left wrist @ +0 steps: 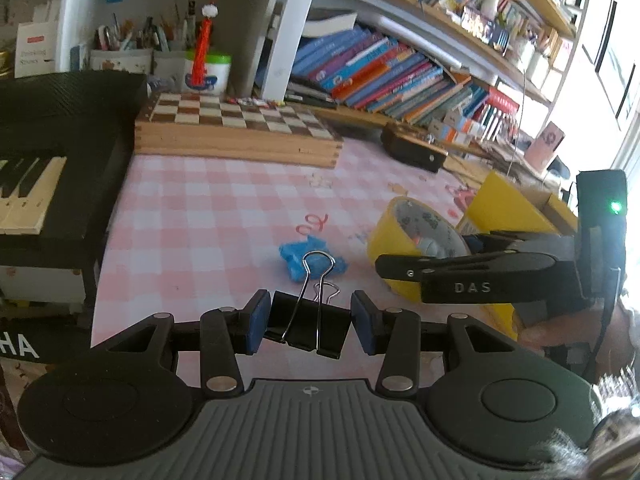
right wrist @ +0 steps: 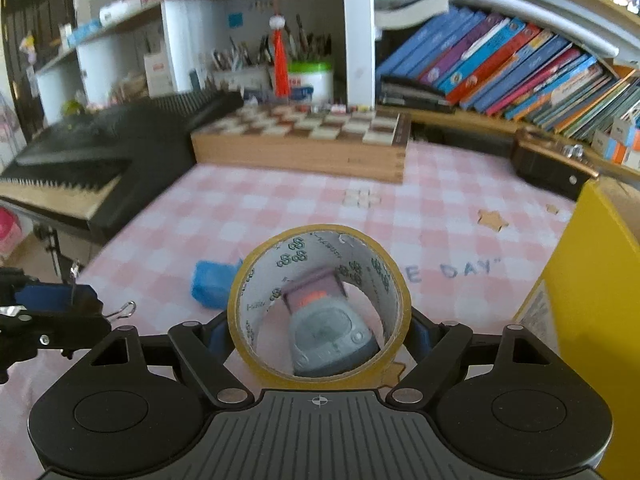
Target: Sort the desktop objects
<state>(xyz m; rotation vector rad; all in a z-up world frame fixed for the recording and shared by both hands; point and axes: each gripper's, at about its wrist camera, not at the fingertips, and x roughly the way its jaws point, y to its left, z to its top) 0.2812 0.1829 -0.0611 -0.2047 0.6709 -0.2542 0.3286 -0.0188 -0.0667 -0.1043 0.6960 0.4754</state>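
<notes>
My left gripper (left wrist: 311, 316) is shut on a black binder clip (left wrist: 304, 330), blue pads on both its sides, wire handles pointing forward above the pink checked tablecloth (left wrist: 208, 216). In the right wrist view the same left gripper (right wrist: 60, 308) and clip (right wrist: 122, 311) show at the left edge. A yellow tape roll (right wrist: 372, 276) stands on edge between the pads of my right gripper (right wrist: 318, 332), which is shut on it. In the left wrist view the roll (left wrist: 384, 240) tilts beside the right gripper's finger (left wrist: 460, 268). A small grey device (right wrist: 324, 328) shows through the roll's hole.
A crumpled blue item (left wrist: 294, 252) lies on the cloth ahead of the clip. A yellow box (right wrist: 592, 280) stands at the right. At the back sit a wooden chessboard box (left wrist: 236, 124) and a black case (left wrist: 416, 148), with a keyboard (left wrist: 40, 184) on the left. Bookshelves rise behind.
</notes>
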